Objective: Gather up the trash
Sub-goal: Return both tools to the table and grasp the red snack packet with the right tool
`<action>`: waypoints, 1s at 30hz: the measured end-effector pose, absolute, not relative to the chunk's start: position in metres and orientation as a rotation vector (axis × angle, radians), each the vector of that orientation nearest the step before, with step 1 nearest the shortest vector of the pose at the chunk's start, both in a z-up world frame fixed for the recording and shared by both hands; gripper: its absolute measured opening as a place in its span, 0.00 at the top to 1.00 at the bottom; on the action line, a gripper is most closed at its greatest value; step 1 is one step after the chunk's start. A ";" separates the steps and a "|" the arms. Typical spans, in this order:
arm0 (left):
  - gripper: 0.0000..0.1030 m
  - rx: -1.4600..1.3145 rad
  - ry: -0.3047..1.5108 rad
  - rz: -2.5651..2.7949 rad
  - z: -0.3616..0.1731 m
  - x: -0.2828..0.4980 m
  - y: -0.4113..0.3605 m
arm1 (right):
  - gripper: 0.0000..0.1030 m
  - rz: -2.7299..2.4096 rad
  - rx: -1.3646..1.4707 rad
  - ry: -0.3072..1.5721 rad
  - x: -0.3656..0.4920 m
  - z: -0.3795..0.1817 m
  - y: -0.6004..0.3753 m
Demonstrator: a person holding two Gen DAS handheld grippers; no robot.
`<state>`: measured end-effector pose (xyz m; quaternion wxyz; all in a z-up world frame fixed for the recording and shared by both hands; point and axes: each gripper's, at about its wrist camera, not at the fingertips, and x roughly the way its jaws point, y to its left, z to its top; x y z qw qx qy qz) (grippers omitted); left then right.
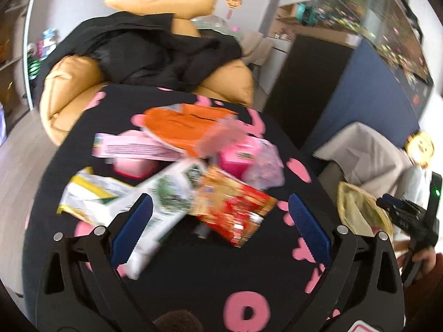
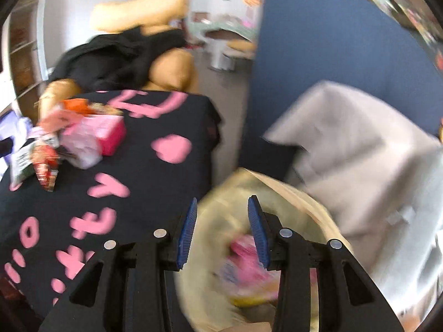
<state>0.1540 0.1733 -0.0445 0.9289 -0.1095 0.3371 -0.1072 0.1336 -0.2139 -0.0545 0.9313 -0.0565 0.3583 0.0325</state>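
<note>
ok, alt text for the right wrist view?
The right gripper, jaws open and empty, hangs over a pale trash bag with a pink wrapper inside. To the left, a black table with pink lettering carries a pile of wrappers.

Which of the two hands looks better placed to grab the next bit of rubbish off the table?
Left. The left gripper hovers open right over the wrapper pile on the black tablecloth. The right gripper, open and empty, hangs over the trash bag beside the table.
</note>
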 end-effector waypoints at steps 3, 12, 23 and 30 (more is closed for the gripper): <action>0.09 -0.257 0.690 -0.179 -0.047 0.159 0.198 | 0.64 0.176 -0.142 0.724 0.142 -0.054 -0.179; 0.09 -0.329 0.696 -0.144 -0.054 0.168 0.262 | 0.64 0.329 -0.202 0.768 0.161 -0.067 -0.104; 0.12 -0.303 0.775 -0.210 -0.073 0.166 0.267 | 0.64 0.487 -0.275 0.802 0.156 -0.088 -0.044; 0.19 -0.280 0.802 -0.229 -0.080 0.172 0.254 | 0.64 0.550 -0.274 0.746 0.161 -0.074 -0.012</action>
